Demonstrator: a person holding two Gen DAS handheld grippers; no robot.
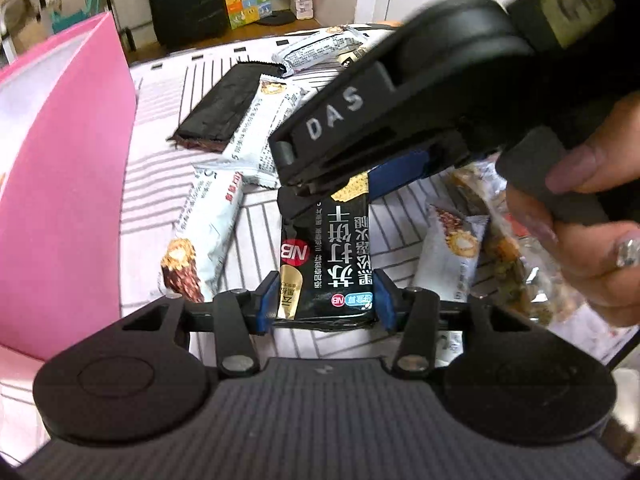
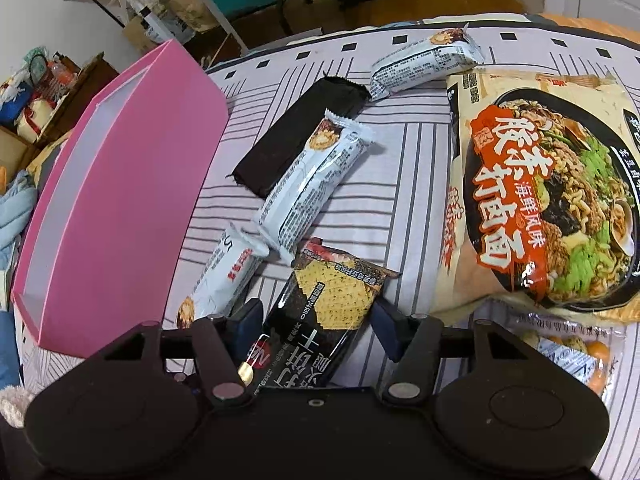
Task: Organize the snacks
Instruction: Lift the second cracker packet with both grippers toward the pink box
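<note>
A black cracker packet (image 1: 328, 264) with white Chinese lettering is held between both grippers. My left gripper (image 1: 325, 300) is shut on its near end. My right gripper (image 1: 340, 184) comes in from the upper right and clamps the far end. In the right wrist view the same packet (image 2: 320, 316) sits between the right gripper's (image 2: 316, 316) blue pads. A pink open box (image 1: 68, 184) stands at the left; it also shows in the right wrist view (image 2: 120, 216). White snack bars (image 2: 316, 184) and a black wrapped bar (image 2: 296, 136) lie on the striped cloth.
A large noodle packet (image 2: 548, 196) lies at the right, with a clear bag of small snacks (image 2: 568, 356) under its near edge. Another white bar (image 2: 424, 60) lies at the back. Room clutter and shelves stand beyond the table.
</note>
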